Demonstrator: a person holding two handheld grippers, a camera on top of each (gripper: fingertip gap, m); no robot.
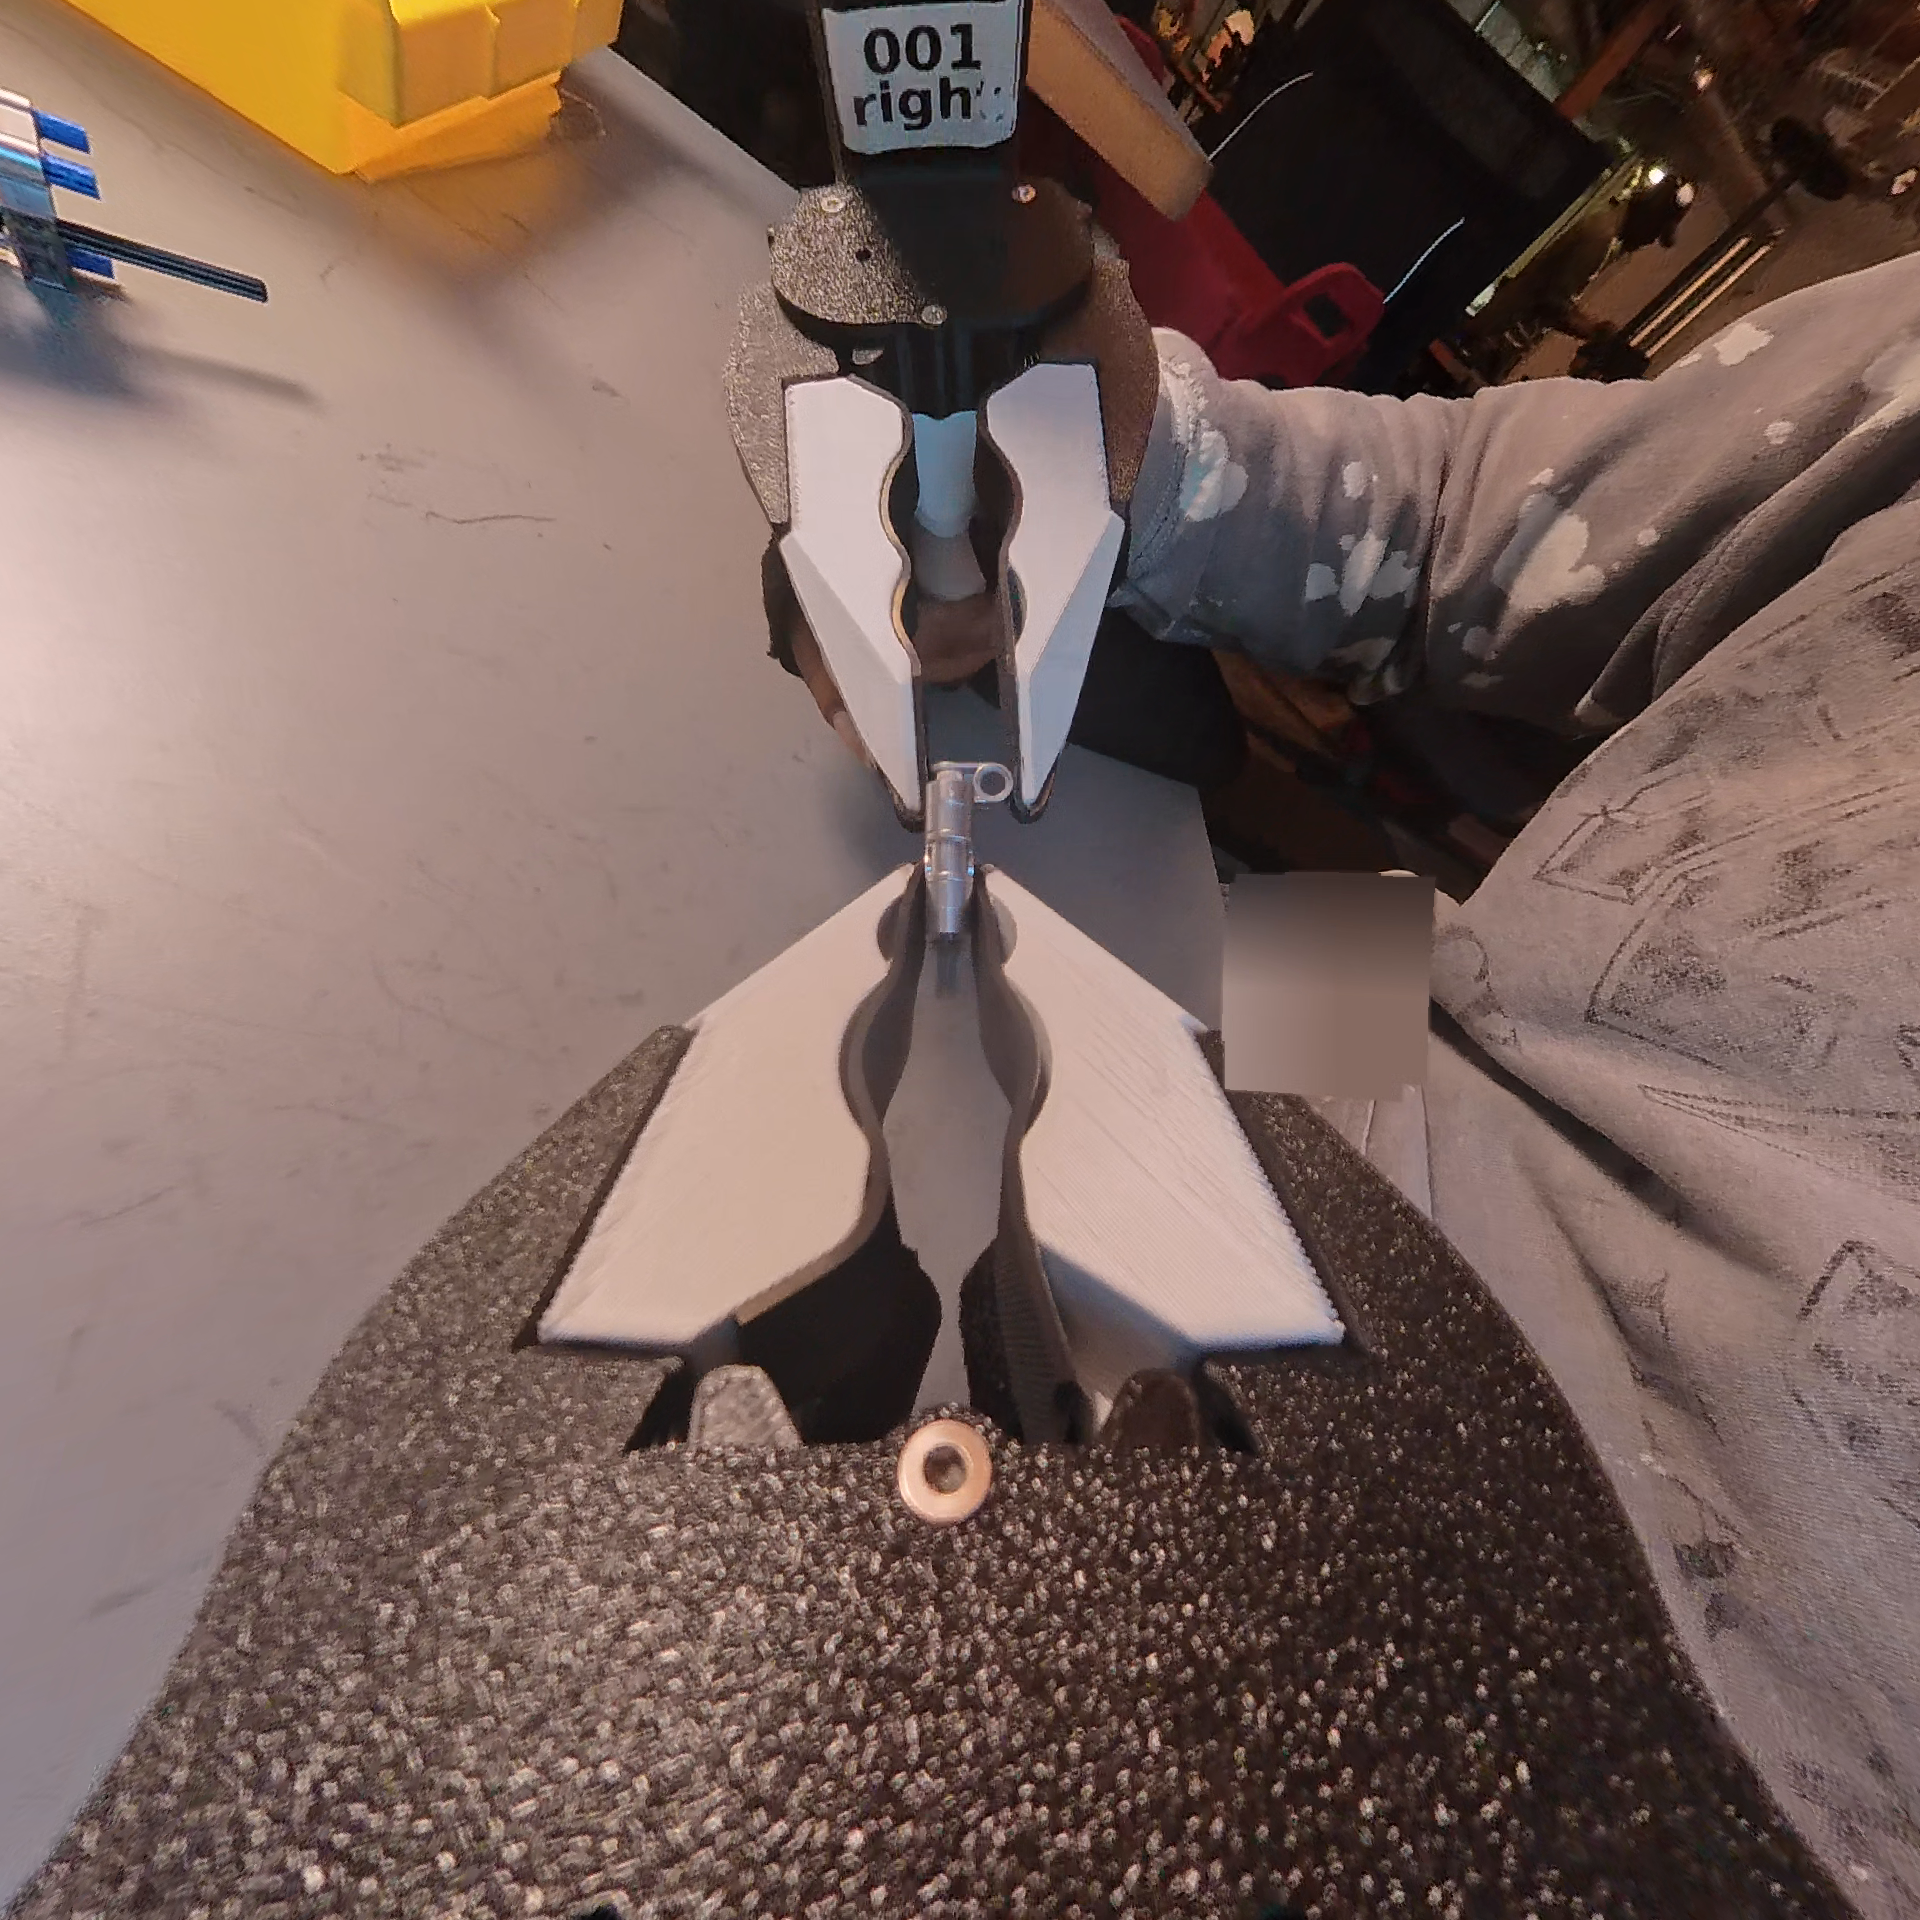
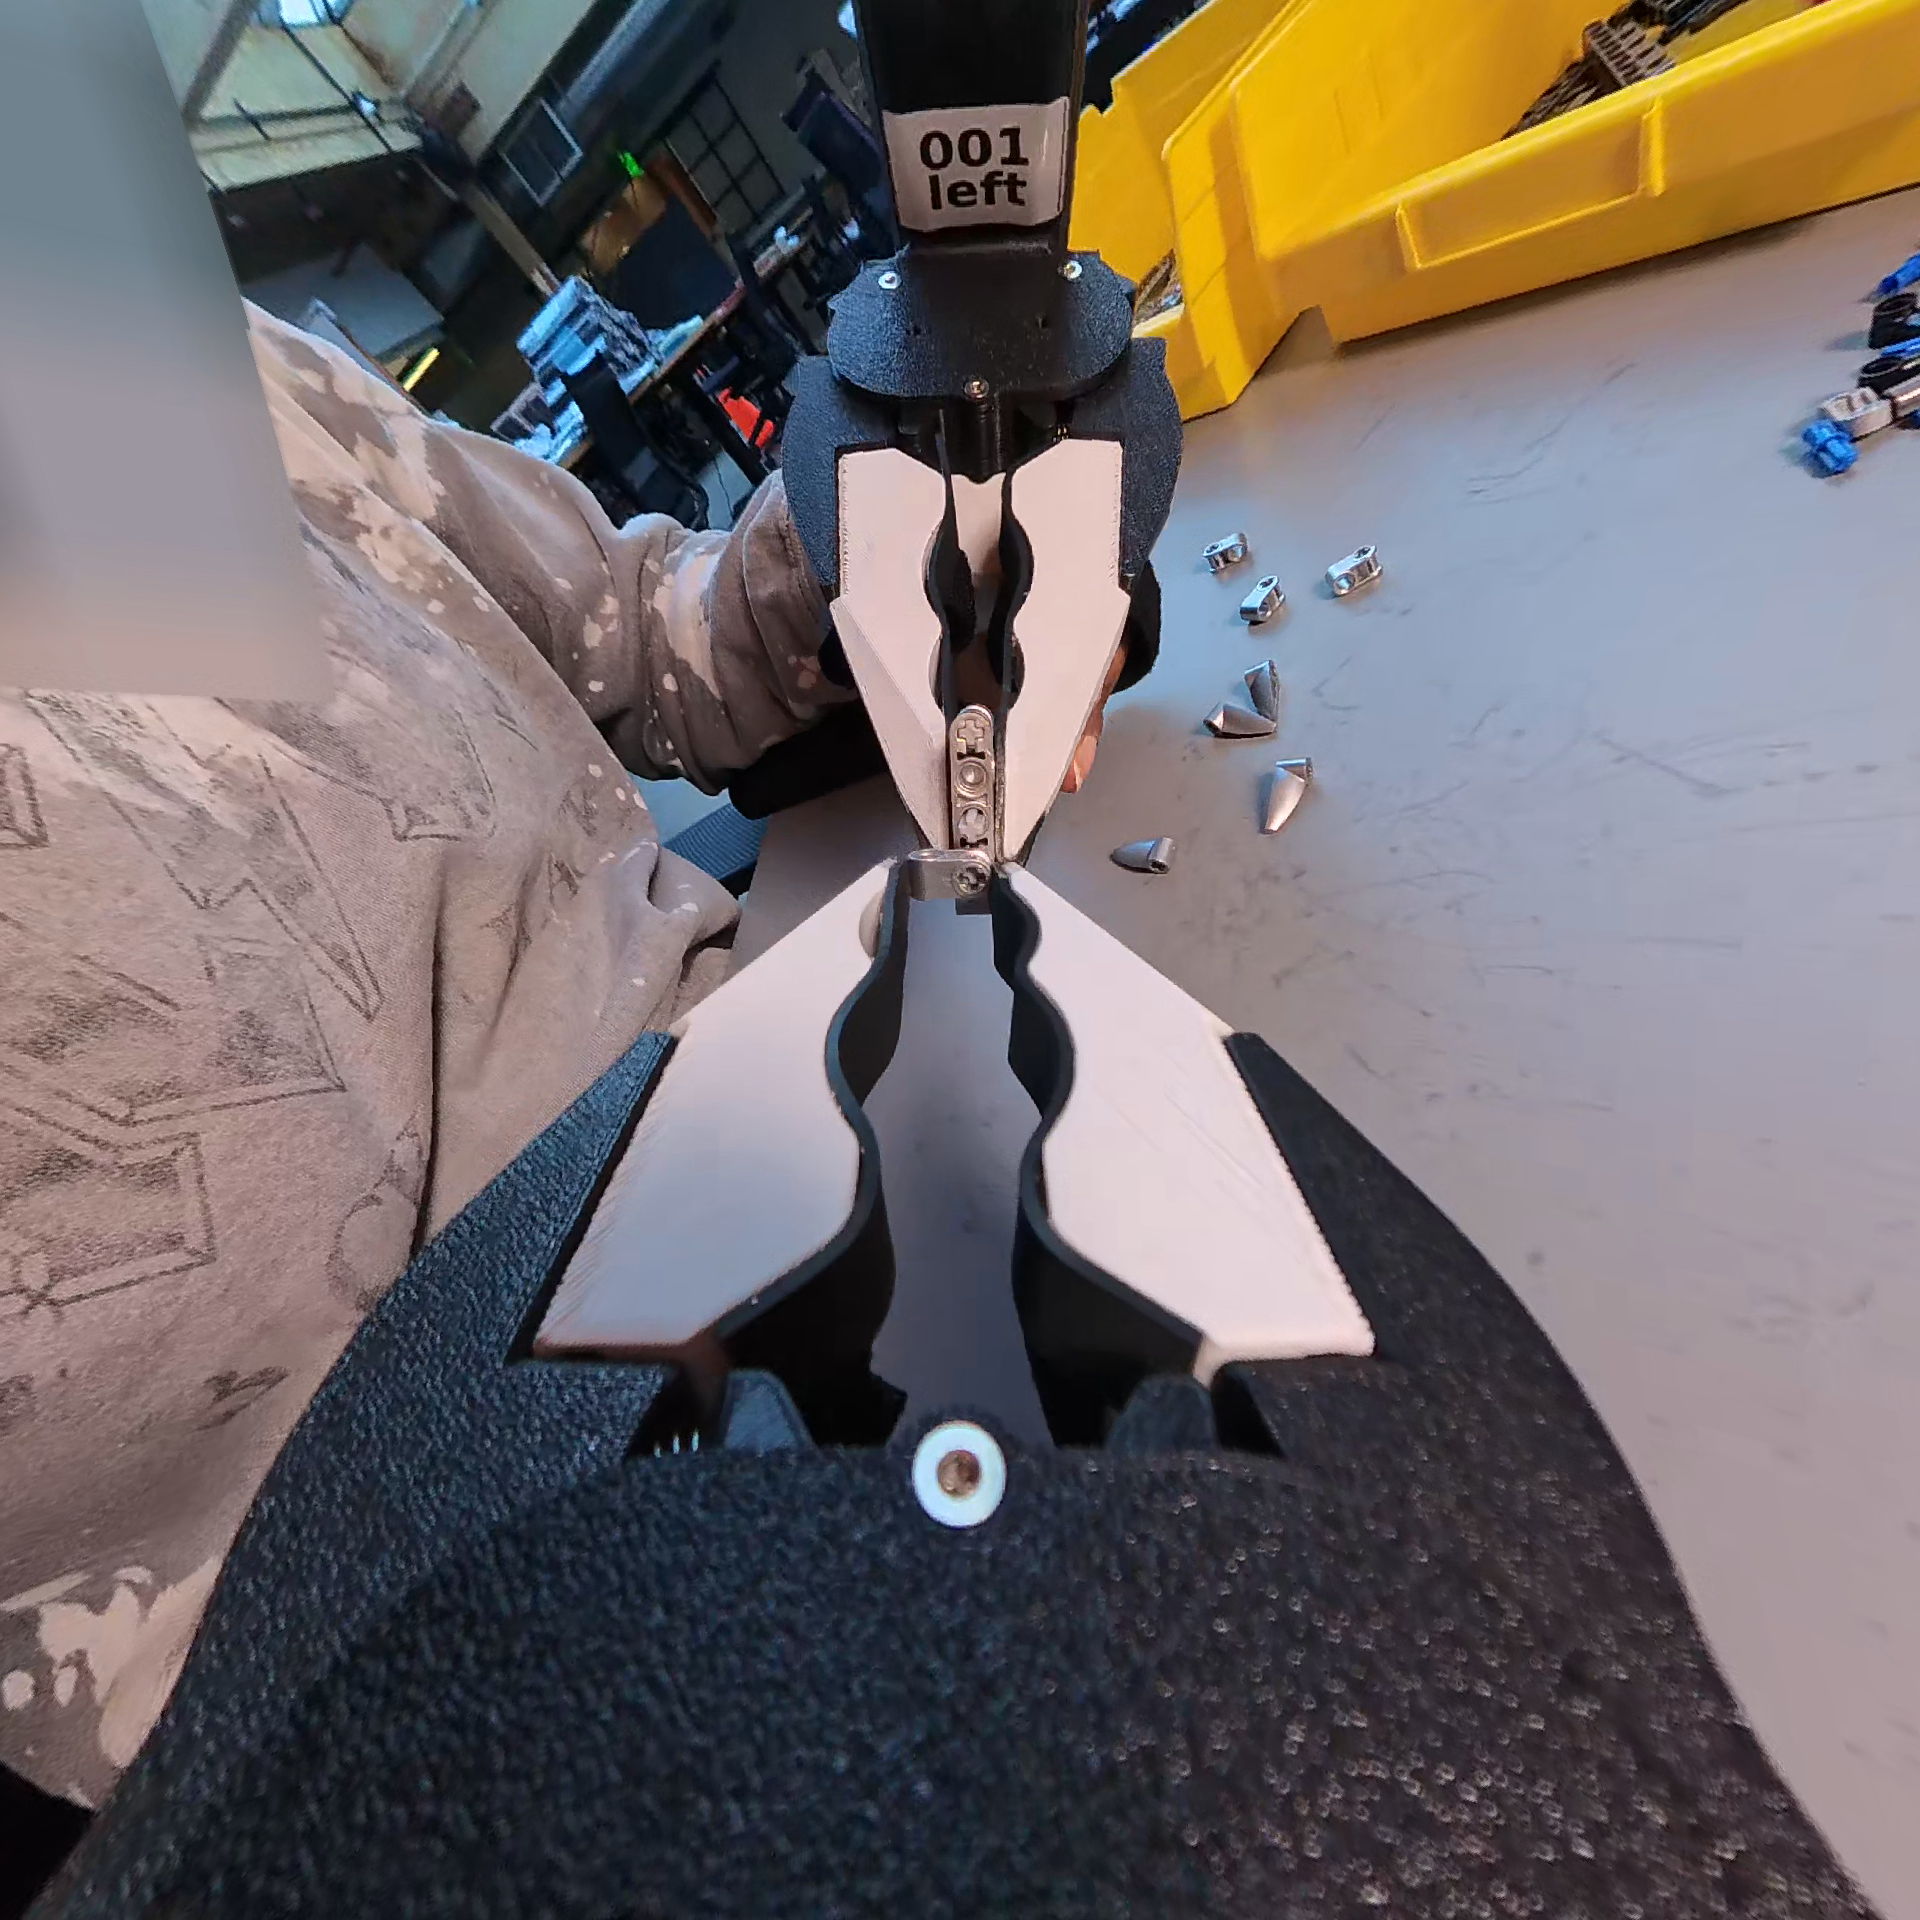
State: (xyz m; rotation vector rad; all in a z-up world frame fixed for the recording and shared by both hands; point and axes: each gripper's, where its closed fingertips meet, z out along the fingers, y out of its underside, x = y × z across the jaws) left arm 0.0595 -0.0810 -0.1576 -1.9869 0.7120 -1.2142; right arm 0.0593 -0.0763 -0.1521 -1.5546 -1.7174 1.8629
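Note:
My left gripper [image 1: 948,873] is shut on a thin silver beam with holes [image 1: 945,862], seen edge-on here and flat in the right wrist view [image 2: 974,774]. My right gripper [image 2: 951,881] is shut on a small silver connector piece [image 2: 948,871], which also shows in the left wrist view [image 1: 977,781]. The two grippers face each other tip to tip above the grey table [image 2: 1507,935]. The connector touches the end of the beam. The right gripper [image 1: 971,805] shows at the top of the left wrist view, and the left gripper [image 2: 971,847] at the top of the right wrist view.
Yellow bins [image 2: 1455,187] stand at the table's far side and show in the left wrist view [image 1: 364,83]. Several loose silver pieces [image 2: 1262,717] and blue pieces [image 2: 1829,452] lie on the table. A blue and silver assembly [image 1: 52,208] lies at the left. A person's grey sleeve [image 1: 1455,540] reaches in. Only a small space, under 4 cm, lies between the two pairs of fingers.

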